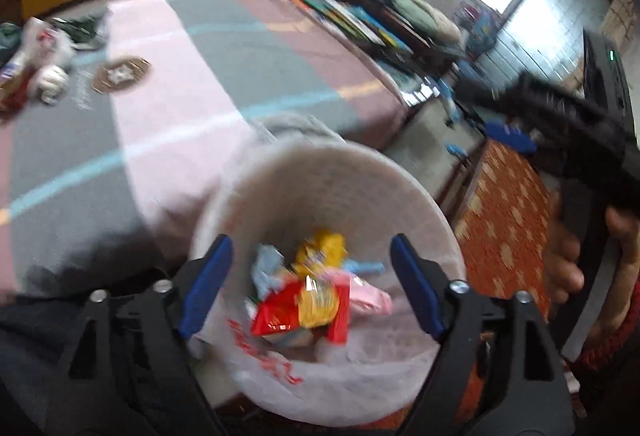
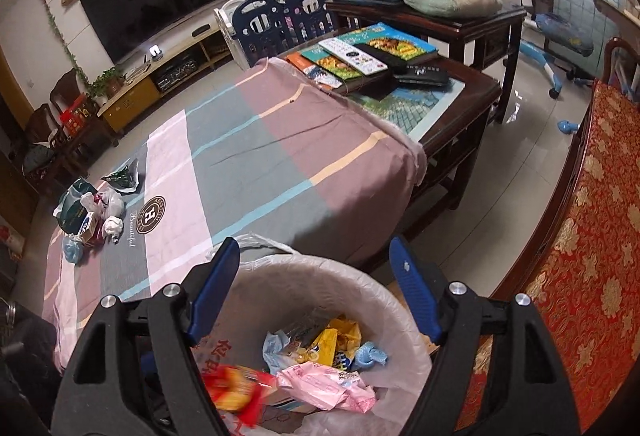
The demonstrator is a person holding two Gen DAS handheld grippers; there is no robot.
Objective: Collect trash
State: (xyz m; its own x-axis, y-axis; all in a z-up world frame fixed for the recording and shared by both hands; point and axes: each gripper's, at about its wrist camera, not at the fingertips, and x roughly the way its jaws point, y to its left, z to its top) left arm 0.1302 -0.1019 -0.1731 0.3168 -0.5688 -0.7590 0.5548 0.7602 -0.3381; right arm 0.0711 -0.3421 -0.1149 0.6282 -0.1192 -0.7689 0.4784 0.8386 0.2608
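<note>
Both grippers are hanging with jaws apart, gripping nothing: left gripper (image 1: 310,286) and right gripper (image 2: 314,288), above a lined bin (image 2: 404,320) holding wrappers (image 1: 304,304). More trash (image 2: 90,212) is lying mid-left on the tablecloth (image 2: 280,156).

One bin (image 2: 404,320), two remotes (image 2: 354,54), two grippers (image 2: 314,288)

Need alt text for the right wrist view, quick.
Open tongs hang empty over a bag-lined trash bin holding wrappers. Beyond, more trash lies at the left end of a striped cloth.
</note>
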